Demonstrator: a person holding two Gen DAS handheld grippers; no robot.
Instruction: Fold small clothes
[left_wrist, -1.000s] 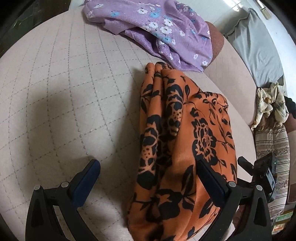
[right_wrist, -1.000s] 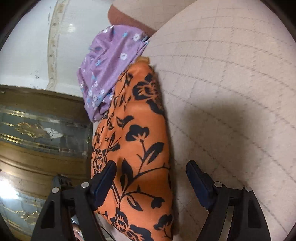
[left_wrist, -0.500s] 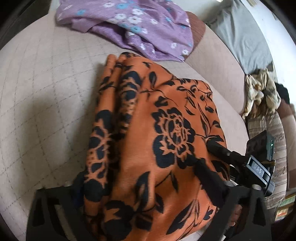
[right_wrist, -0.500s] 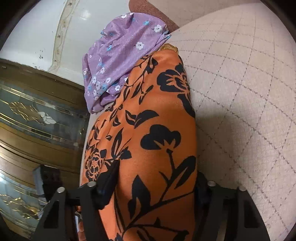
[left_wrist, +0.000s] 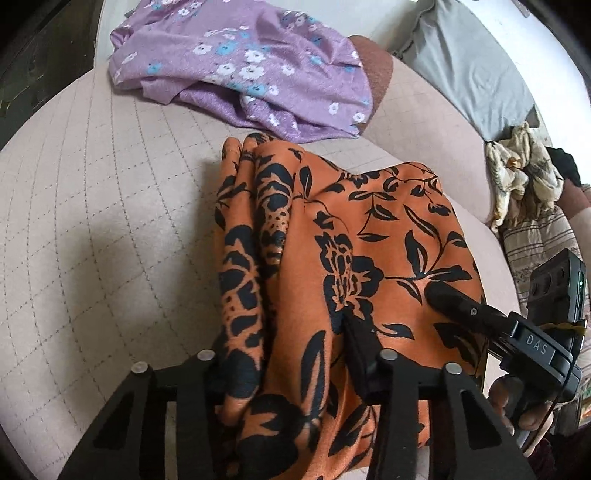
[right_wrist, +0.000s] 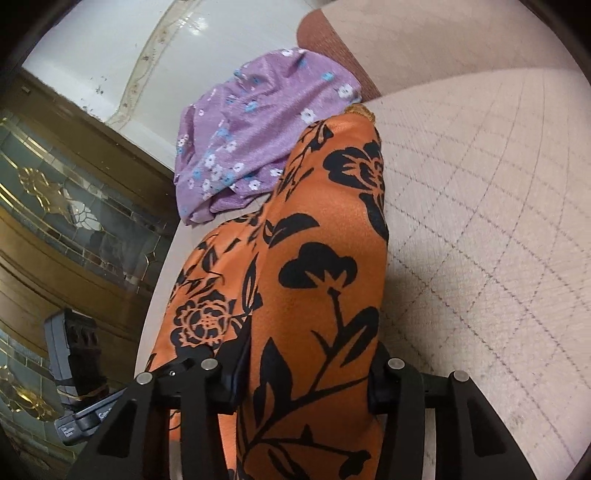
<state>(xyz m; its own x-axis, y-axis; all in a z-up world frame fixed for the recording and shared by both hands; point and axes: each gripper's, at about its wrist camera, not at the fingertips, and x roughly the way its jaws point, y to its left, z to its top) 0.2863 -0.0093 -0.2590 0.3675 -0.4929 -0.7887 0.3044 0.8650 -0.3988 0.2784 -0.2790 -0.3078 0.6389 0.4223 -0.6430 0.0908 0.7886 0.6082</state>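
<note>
Both tongs have closed since a second ago: the left gripper and right gripper now pinch the orange garment (centre frame, on the cushion), ready for the next fold.

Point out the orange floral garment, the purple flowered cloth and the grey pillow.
orange floral garment (left_wrist: 369, 236), left wrist view, on its top panel.
purple flowered cloth (left_wrist: 243, 70), left wrist view, on its crumpled middle.
grey pillow (left_wrist: 469, 66), left wrist view, on its face.

Folded orange black-floral garment on sofa
</note>
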